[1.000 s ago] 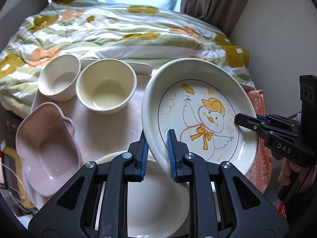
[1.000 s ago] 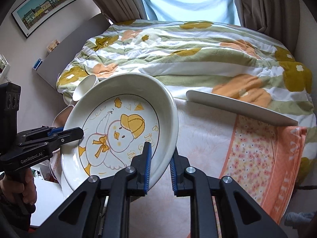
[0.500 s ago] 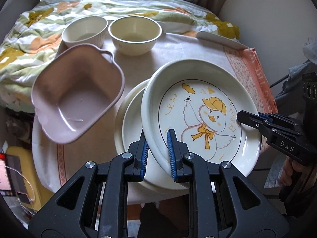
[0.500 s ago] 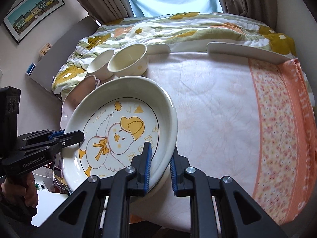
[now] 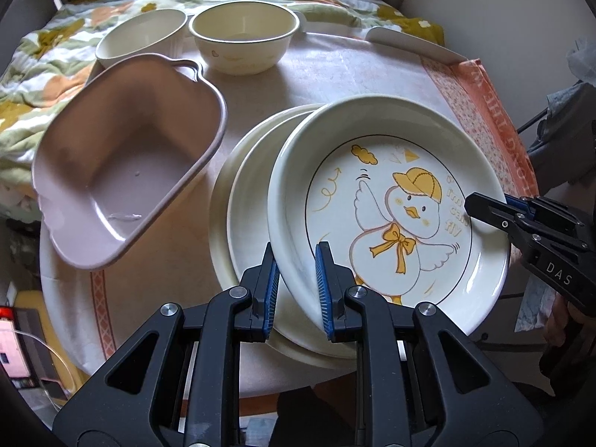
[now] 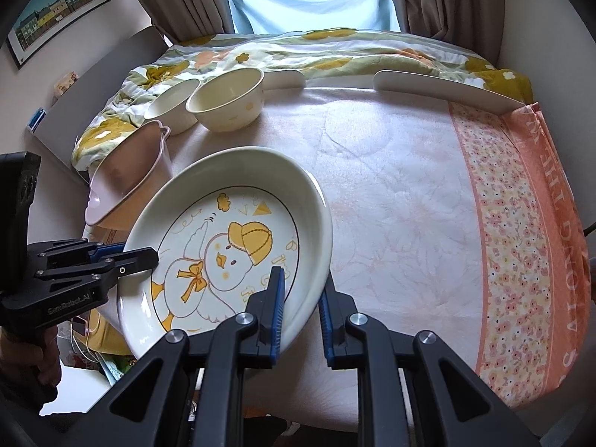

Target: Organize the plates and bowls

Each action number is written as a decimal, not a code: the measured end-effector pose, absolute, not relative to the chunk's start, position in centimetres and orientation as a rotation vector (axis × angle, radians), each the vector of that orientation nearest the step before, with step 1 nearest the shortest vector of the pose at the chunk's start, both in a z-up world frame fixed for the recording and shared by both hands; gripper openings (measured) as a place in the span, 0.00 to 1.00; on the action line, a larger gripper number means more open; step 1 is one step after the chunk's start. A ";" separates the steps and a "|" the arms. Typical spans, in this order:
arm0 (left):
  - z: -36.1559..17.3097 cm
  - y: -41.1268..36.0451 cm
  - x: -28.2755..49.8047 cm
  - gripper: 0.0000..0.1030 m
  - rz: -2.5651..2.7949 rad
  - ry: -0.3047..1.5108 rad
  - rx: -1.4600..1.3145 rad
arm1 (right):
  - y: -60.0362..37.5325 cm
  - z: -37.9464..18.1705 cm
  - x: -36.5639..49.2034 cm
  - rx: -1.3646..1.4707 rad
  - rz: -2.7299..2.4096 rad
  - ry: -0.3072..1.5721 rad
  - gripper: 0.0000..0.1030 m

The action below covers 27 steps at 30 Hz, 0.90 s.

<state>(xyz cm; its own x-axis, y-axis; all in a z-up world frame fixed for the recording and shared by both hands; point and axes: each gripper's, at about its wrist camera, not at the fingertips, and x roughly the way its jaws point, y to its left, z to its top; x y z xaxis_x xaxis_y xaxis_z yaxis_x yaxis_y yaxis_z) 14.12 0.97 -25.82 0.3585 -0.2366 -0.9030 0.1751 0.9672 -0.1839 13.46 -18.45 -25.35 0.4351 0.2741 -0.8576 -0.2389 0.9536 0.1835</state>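
A white duck plate [image 5: 391,216] [image 6: 231,260] is held tilted above the table by both grippers. My left gripper [image 5: 296,290] is shut on its near left rim; it shows in the right wrist view [image 6: 123,255]. My right gripper [image 6: 301,311] is shut on the opposite rim; it shows in the left wrist view [image 5: 495,208]. Under the plate lies a stack of plain cream plates [image 5: 242,216]. A pink square dish [image 5: 123,171] [image 6: 126,175] sits left of them. Two cream bowls [image 5: 242,41] [image 5: 141,37] stand at the back.
The round table [image 6: 391,186] has a pale cloth with an orange flowered border [image 6: 521,242] on the right. A white raised rim [image 6: 439,87] edges its back. A flowered quilt [image 6: 316,52] lies behind. Cables and clutter lie on the floor at left.
Both grippers have pulled back and up with the duck plate, so more of the table shows. The plate now hangs over the cream stack, shifted to the right of it.
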 end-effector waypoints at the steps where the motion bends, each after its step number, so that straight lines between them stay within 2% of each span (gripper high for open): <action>1: -25.9 0.9 14.2 0.17 -0.263 1.177 -0.054 | -18.4 -25.5 13.5 0.033 0.318 1.075 0.16; 12: -26.7 -0.2 15.0 0.17 -0.233 1.180 0.025 | -18.0 -25.8 13.5 -0.020 0.315 1.078 0.16; 23: -26.1 -3.9 14.0 0.18 -0.077 1.082 0.418 | -17.2 -26.2 13.7 -0.030 0.336 1.089 0.16; 27: -26.1 -3.8 13.9 0.18 -0.070 1.075 0.435 | -17.0 -26.4 13.8 -0.039 0.335 1.094 0.16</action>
<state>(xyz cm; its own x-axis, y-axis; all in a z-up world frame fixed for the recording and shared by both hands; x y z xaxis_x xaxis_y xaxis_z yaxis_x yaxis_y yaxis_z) 13.93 -3.83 -26.08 0.4824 0.1537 -0.8624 0.2638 0.9133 0.3103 13.78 -16.97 -26.39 0.4135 0.2477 -0.8762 -0.2856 0.9490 0.1336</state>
